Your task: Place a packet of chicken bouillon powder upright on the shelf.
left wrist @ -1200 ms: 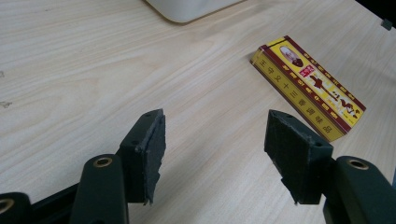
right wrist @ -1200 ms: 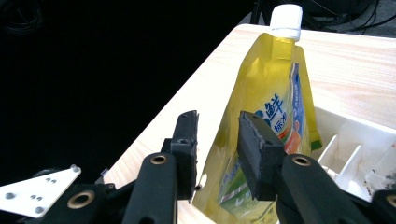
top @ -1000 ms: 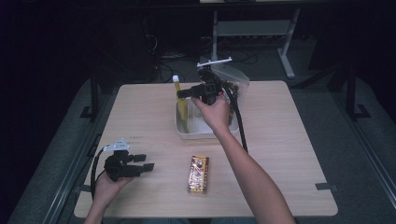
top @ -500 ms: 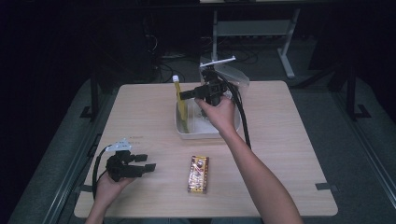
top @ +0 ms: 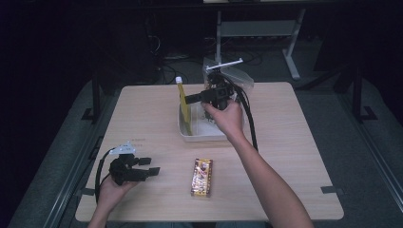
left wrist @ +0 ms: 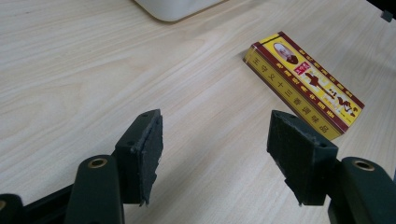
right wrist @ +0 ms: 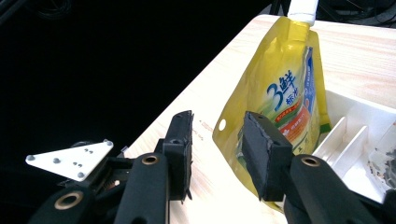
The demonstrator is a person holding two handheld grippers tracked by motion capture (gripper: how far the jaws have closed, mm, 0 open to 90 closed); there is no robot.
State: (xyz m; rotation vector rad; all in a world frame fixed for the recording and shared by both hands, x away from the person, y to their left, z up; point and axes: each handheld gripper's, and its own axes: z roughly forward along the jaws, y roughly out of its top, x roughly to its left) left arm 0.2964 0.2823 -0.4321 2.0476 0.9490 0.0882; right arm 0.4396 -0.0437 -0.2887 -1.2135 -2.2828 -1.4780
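Pale wood-grain table [top: 294, 156], set in a dark room on grey floor [top: 375, 156]. Taking the white tray [top: 202, 135] as landmark throughout.

Nearest, well short of the tray and off toward the table's near left corner: left gripper [top: 151, 172], in the left hand [top: 111, 187], held low over bare wood, pads pointing across the table. Jaws standing apart with nothing between them, as seen in the left gripper view [left wrist: 217, 149]. Black cable [top: 98, 173] looping back from it toward the table edge.

Nearer than the tray and just to its near side: yellow-and-red box [top: 201, 177], lying flat, apart from both grippers; in the left gripper view [left wrist: 306, 86], beyond and to the right of the open pads.

At the tray's left end: yellow pouch [top: 184, 107] with white cap, standing upright inside, leaning on the wall. White dividers [right wrist: 348, 137] visible in the tray beside it.

Over the tray: right gripper [top: 188, 100], in the right hand [top: 227, 116], pointing at the pouch. Jaws having just eased apart, a gap between the pads; in the right gripper view [right wrist: 215, 147] the pouch [right wrist: 280, 93] beyond them, not clamped.

Beyond the tray: crumpled clear plastic bag [top: 240, 78] at the far edge, then cables and a metal stand [top: 259, 28] on the floor in shadow.
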